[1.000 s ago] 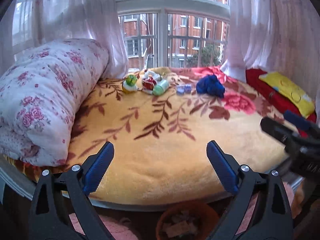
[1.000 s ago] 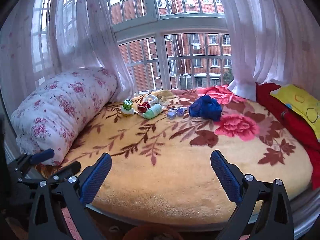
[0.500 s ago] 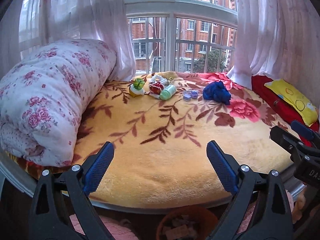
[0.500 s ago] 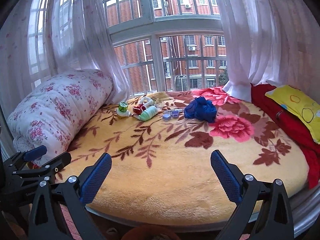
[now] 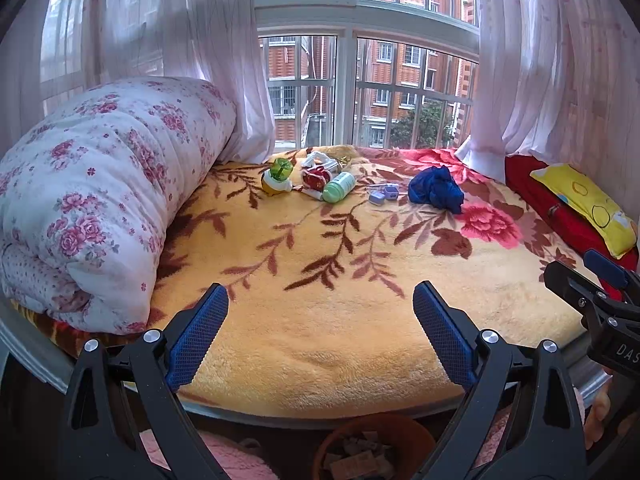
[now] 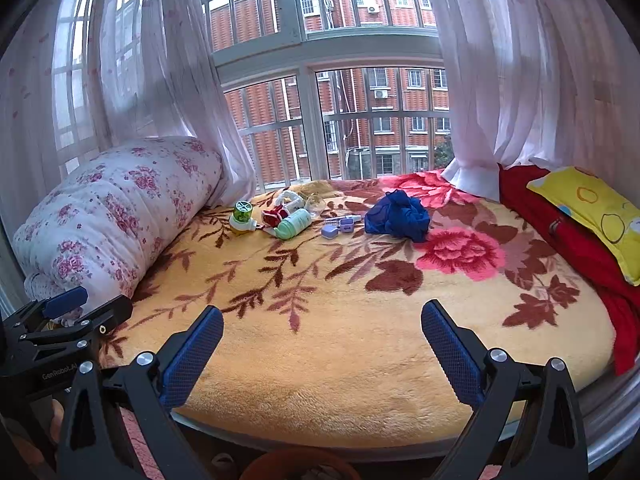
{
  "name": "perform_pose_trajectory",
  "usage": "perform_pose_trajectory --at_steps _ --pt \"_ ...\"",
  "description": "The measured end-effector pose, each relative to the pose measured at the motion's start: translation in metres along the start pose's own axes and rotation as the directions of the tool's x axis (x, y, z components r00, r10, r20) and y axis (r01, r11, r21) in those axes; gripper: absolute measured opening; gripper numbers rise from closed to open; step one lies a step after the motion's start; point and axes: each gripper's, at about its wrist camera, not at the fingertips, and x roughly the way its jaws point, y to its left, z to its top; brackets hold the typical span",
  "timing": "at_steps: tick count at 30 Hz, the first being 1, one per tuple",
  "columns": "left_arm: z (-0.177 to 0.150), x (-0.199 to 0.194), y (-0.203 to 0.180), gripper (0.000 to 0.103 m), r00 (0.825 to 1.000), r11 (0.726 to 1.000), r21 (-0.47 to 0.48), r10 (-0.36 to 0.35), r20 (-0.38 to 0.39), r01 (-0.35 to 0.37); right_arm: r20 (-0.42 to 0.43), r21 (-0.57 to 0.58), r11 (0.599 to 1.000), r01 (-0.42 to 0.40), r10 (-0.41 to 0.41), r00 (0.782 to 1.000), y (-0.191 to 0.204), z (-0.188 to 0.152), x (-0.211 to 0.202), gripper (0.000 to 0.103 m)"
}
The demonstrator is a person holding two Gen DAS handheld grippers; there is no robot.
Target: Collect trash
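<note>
A cluster of trash lies at the far side of the round bed: a green-capped yellow bottle (image 5: 277, 178) (image 6: 242, 218), a red crumpled wrapper (image 5: 314, 177) (image 6: 273, 216), a mint-green bottle (image 5: 338, 187) (image 6: 293, 224), small lilac boxes (image 5: 383, 194) (image 6: 338, 227) and a blue crumpled bag (image 5: 436, 189) (image 6: 398, 216). My left gripper (image 5: 320, 332) is open and empty at the bed's near edge. My right gripper (image 6: 322, 344) is open and empty too. An orange bin (image 5: 374, 450) with scraps sits on the floor below.
A rolled floral quilt (image 5: 100, 196) fills the bed's left side. A red blanket (image 6: 576, 240) and yellow pillow (image 6: 592, 208) lie at the right. White curtains and a bay window stand behind. The yellow floral blanket (image 6: 340, 340) covers the bed.
Both grippers have risen and tilted up a little, so the bed and trash sit lower and slightly nearer in view. Both stay open.
</note>
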Motion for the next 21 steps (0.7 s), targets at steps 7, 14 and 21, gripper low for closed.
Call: perform_pose_trajectory --at_steps 7,14,21 --pt "0.0015 -0.0008 -0.0018 0.091 1.0 1.0 0.005 0.004 0.004 -0.004 -0.005 0.002 1.0 -0.005 0.005 1.0 -0.0009 -0.0001 0.0 0.098" --pt "0.0012 0.0002 -0.0023 0.091 1.0 1.0 0.002 0.005 0.003 -0.005 -0.005 0.006 1.0 -0.001 0.001 1.0 0.0 -0.0014 -0.0005 0.098" --pt "0.0005 0.0008 -0.0026 0.091 1.0 1.0 0.007 0.007 0.001 -0.007 -0.009 0.009 1.0 -0.001 0.001 1.0 -0.0016 -0.0023 0.001 0.098"
